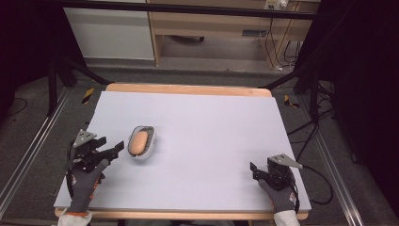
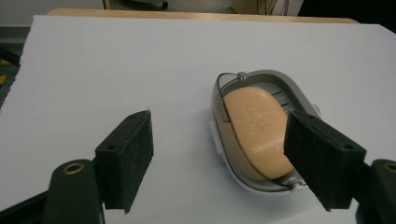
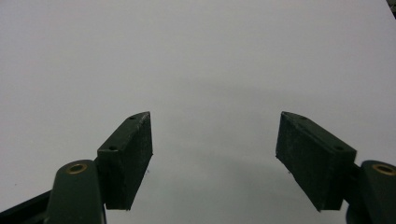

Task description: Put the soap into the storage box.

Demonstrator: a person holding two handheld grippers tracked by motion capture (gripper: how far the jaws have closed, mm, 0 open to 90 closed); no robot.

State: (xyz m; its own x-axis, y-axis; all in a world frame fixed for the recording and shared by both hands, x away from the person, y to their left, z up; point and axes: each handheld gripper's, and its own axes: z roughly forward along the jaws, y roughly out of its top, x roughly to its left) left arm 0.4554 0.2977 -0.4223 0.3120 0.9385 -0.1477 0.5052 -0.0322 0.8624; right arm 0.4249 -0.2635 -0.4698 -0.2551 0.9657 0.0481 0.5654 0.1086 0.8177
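One peach soap bar is seen lying in one grey dish left of centre on the white table; its embossed mark cannot be read. The left gripper is held just beside the dish, jaws released. The right gripper is held near the table's near right edge, jaws released, over bare surface.

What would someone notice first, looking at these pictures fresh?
Probably the peach soap lying in its grey dish, alone on the left of the white table. Next, the left gripper, open and pointing at the dish from just beside it. The right gripper sits open near the table's right front corner.
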